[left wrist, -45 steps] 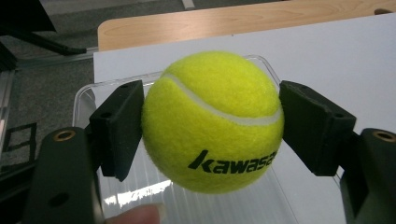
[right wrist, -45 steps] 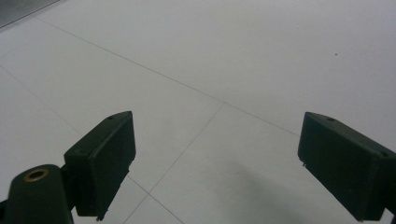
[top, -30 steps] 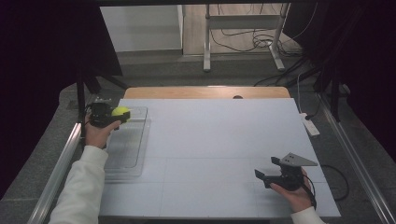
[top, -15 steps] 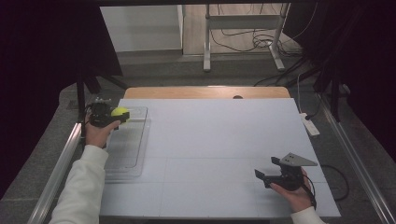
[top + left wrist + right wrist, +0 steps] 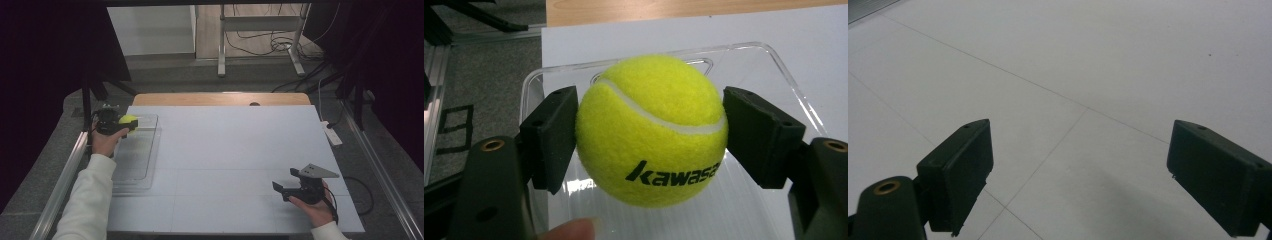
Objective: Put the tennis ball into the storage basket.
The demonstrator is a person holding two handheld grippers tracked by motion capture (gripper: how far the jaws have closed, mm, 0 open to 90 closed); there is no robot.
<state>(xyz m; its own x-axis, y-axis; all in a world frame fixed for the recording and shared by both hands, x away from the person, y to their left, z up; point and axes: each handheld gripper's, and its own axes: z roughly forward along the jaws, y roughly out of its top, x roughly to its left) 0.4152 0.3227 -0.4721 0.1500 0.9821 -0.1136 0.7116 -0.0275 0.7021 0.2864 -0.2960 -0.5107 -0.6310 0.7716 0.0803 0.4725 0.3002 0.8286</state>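
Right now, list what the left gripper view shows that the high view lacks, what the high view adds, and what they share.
Left gripper view alone: black "kawasa" lettering and a white seam on the fuzzy yellow tennis ball, and both black pads pressed against its sides.

High view alone: the right claw, held open low over the white tabletop, and the white-sleeved left forearm.

Both: the left claw gripping the ball above the clear plastic tray at the table's left edge.

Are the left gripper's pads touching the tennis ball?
Touching. The left gripper view shows both pads of the left gripper pressed against the tennis ball, with no gap.
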